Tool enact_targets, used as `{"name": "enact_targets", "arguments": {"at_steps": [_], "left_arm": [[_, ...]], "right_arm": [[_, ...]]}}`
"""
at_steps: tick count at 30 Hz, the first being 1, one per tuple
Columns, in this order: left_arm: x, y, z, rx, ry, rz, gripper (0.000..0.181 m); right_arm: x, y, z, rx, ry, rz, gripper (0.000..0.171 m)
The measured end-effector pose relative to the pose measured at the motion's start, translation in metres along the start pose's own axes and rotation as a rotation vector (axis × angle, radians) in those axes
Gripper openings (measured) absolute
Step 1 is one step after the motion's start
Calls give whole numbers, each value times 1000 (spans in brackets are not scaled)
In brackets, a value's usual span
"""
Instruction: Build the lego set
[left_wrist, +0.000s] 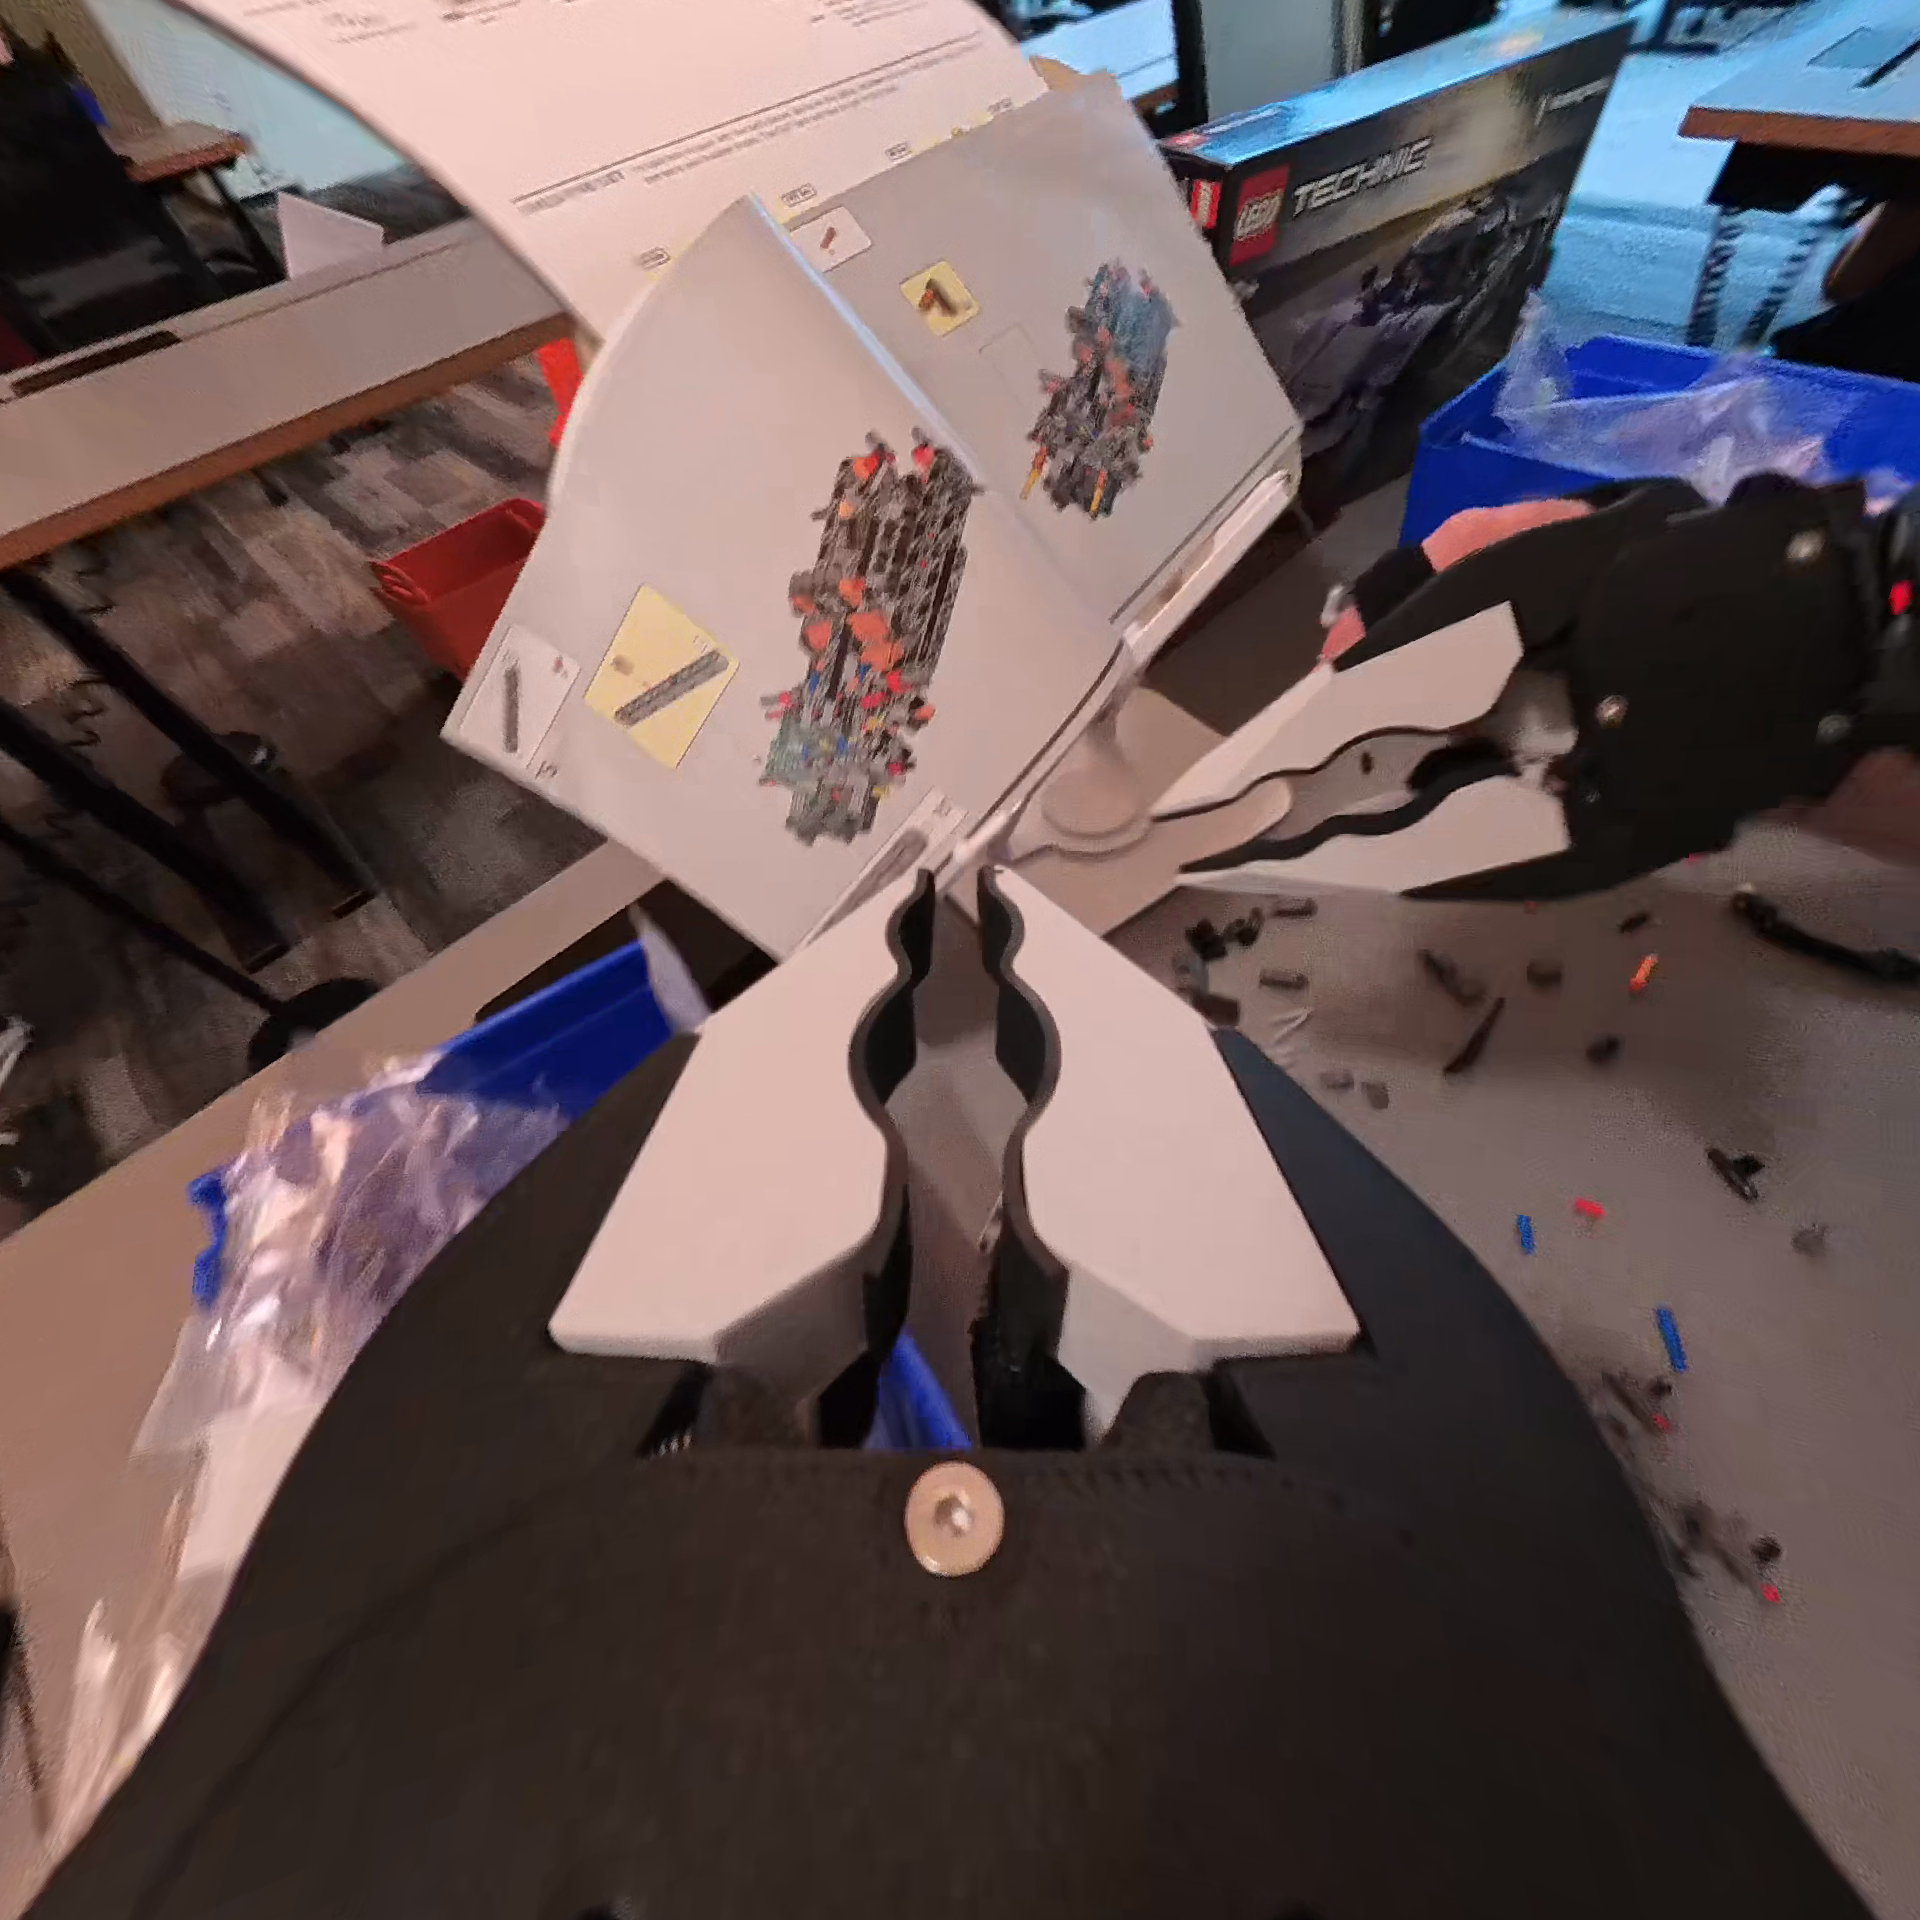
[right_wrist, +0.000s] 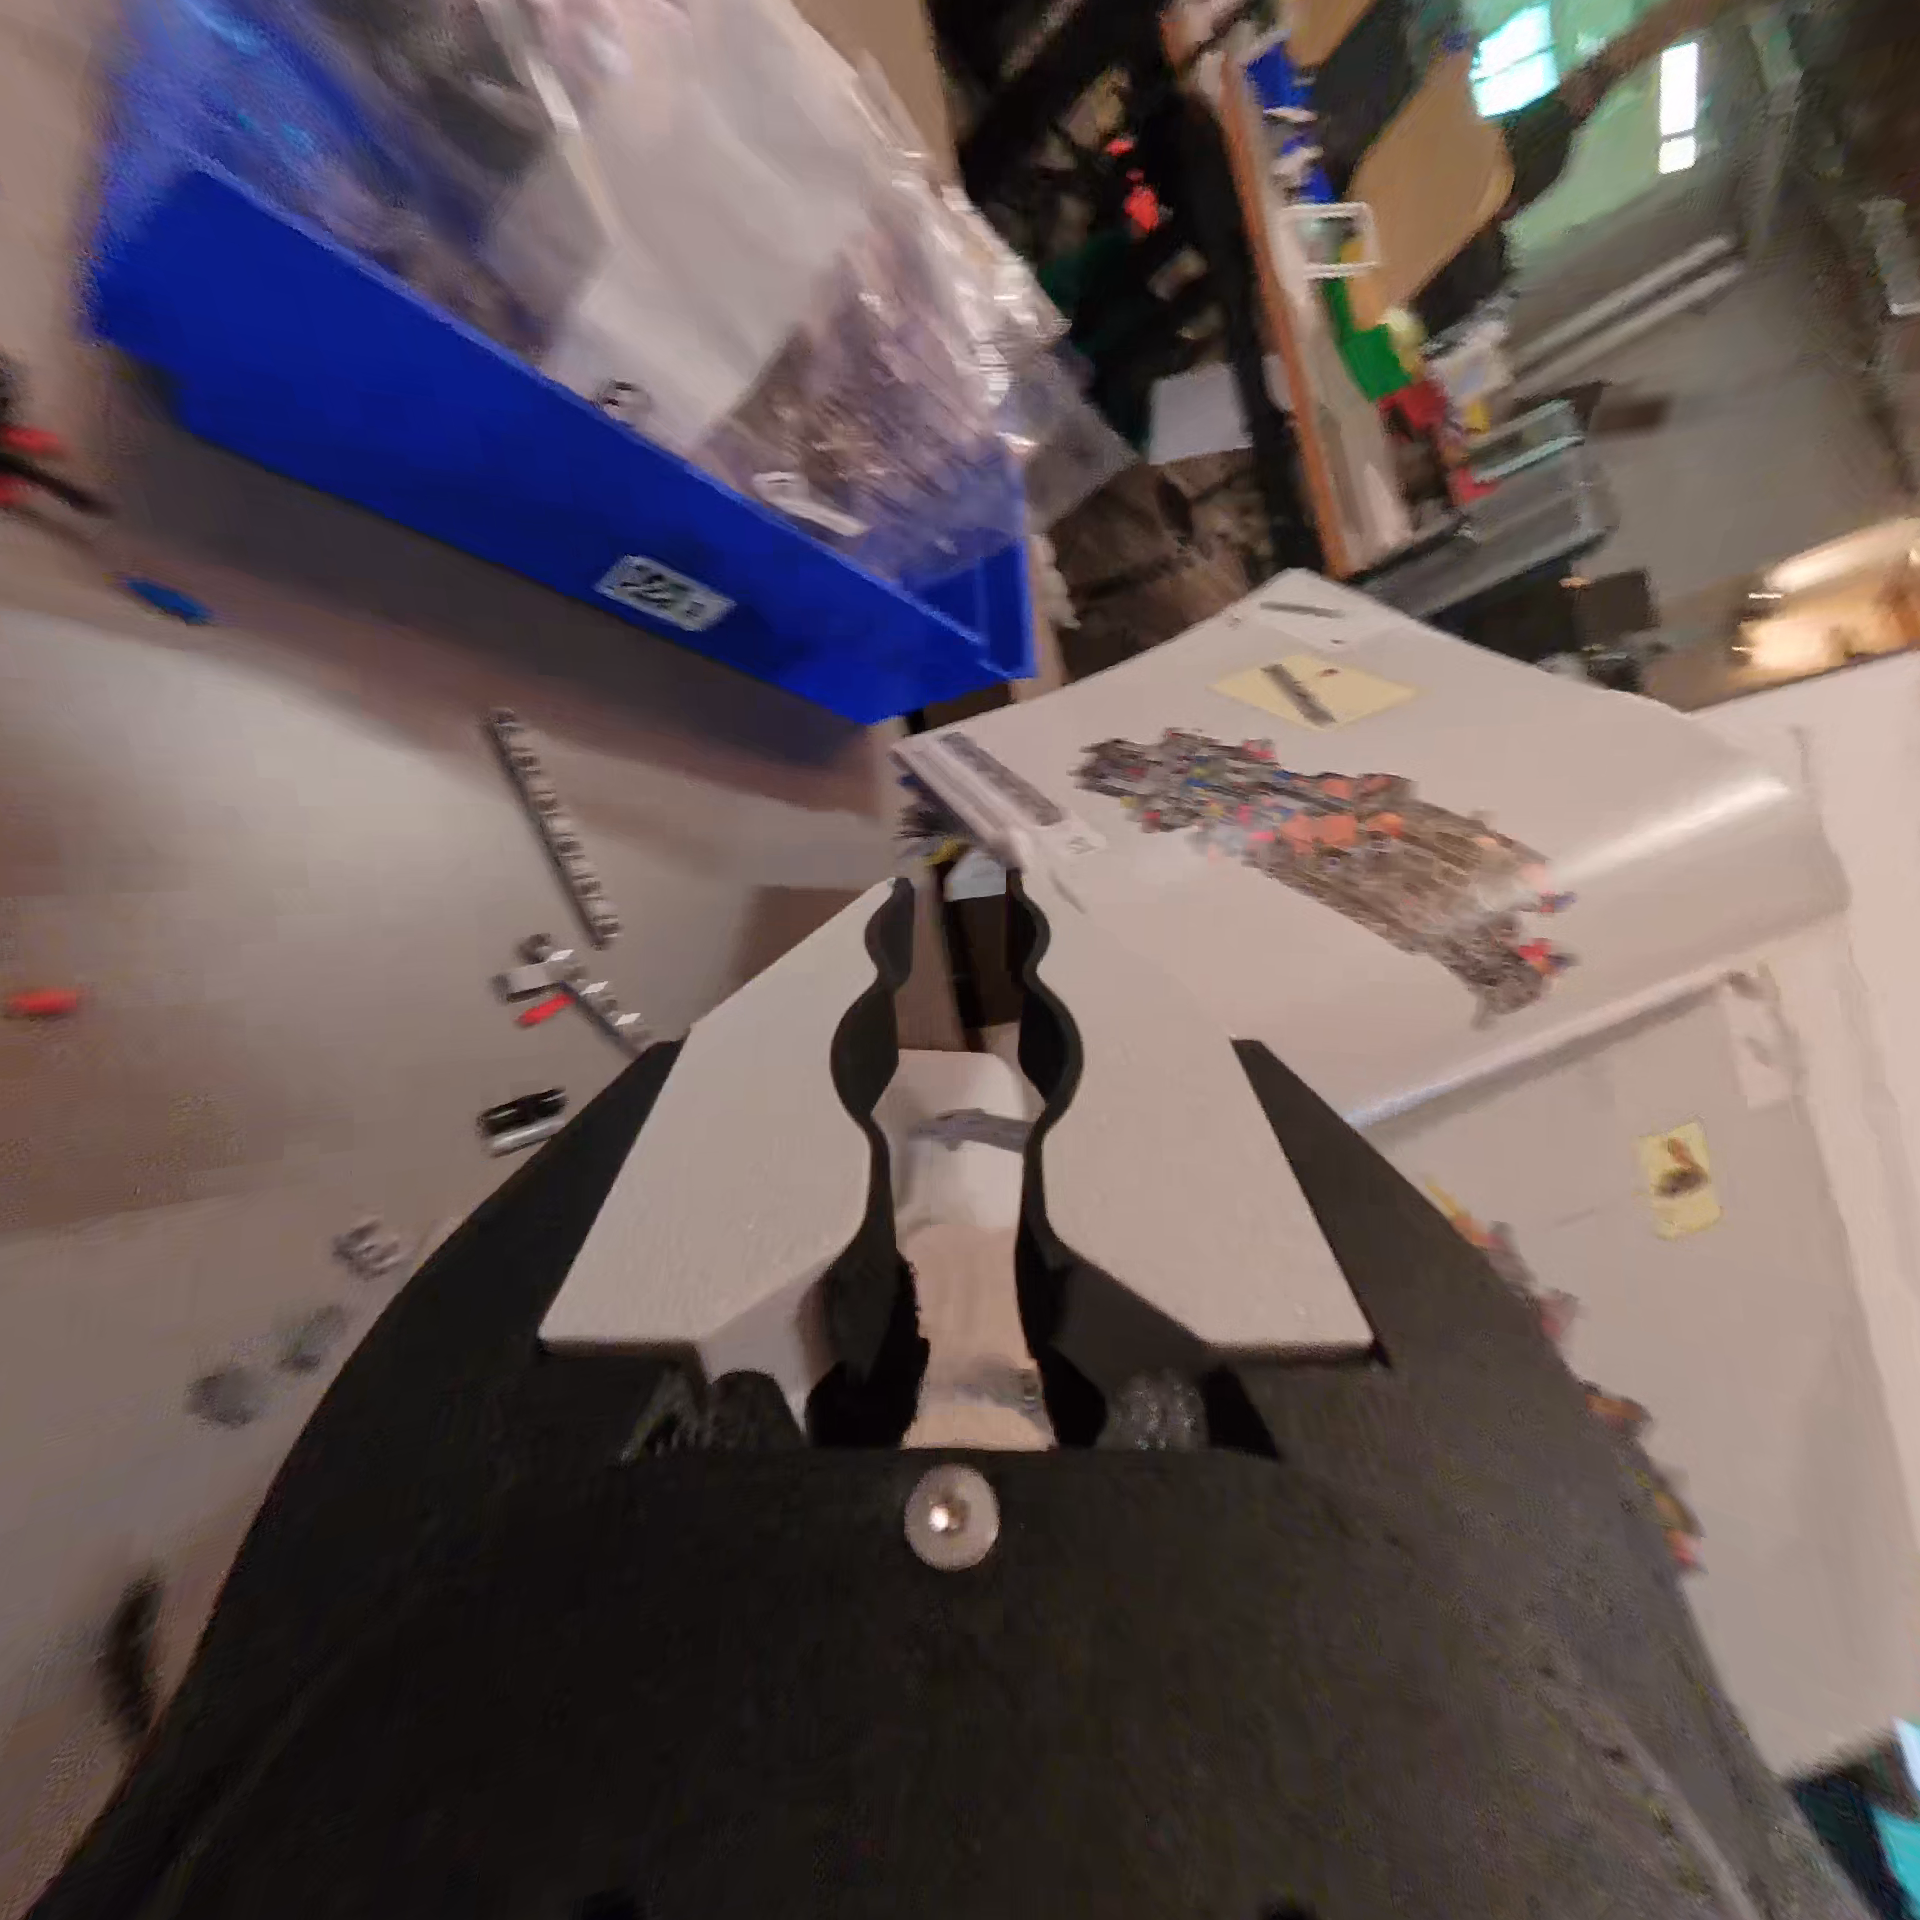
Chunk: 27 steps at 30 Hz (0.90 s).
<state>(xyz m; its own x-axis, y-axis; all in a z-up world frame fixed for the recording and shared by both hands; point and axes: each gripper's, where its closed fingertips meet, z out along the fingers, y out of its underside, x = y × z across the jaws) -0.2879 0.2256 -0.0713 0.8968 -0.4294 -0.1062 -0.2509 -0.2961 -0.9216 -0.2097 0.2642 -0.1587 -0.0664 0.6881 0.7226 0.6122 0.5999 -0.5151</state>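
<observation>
The open instruction booklet (left_wrist: 831, 499) leans on a white stand (left_wrist: 1091, 800), with one large page arching up over the top. My left gripper (left_wrist: 956, 883) is nearly closed, with its tips at the booklet's bottom edge, and looks shut on that edge. My right gripper (right_wrist: 956, 899) is a little open and empty, with its tips just below the booklet's lower corner (right_wrist: 977, 790). It also shows in the left wrist view (left_wrist: 1195, 842), beside the stand's round base. Small loose Lego pieces (left_wrist: 1475, 1039) lie scattered on the grey table (left_wrist: 1558, 1195). A long grey beam (right_wrist: 561, 831) lies there too.
A blue bin (left_wrist: 551, 1049) of clear plastic bags (left_wrist: 343, 1174) sits close on my left. A second blue bin (left_wrist: 1507, 457) stands at the back right and also shows in the right wrist view (right_wrist: 468, 436). The set's box (left_wrist: 1403, 208) stands behind. A red bin (left_wrist: 457, 582) sits on the floor. About 12 cm separates my left fingertips from my right.
</observation>
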Motion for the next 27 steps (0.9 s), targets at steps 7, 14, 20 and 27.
{"name": "enact_targets", "arguments": {"at_steps": [7,14,20,27], "left_arm": [[-17,75,-41,-77,-38,-40,7],[-11,126,-48,-112,-23,-75,9],[-12,124,-68,-44,-73,-39,8],[-3,108,-93,61,-58,-18,8]], "right_arm": [[-81,29,26,-74,-363,163,28],[-126,43,94,-147,-467,196,37],[-134,47,134,-166,-542,259,27],[-141,43,135,-157,-602,263,6]]}}
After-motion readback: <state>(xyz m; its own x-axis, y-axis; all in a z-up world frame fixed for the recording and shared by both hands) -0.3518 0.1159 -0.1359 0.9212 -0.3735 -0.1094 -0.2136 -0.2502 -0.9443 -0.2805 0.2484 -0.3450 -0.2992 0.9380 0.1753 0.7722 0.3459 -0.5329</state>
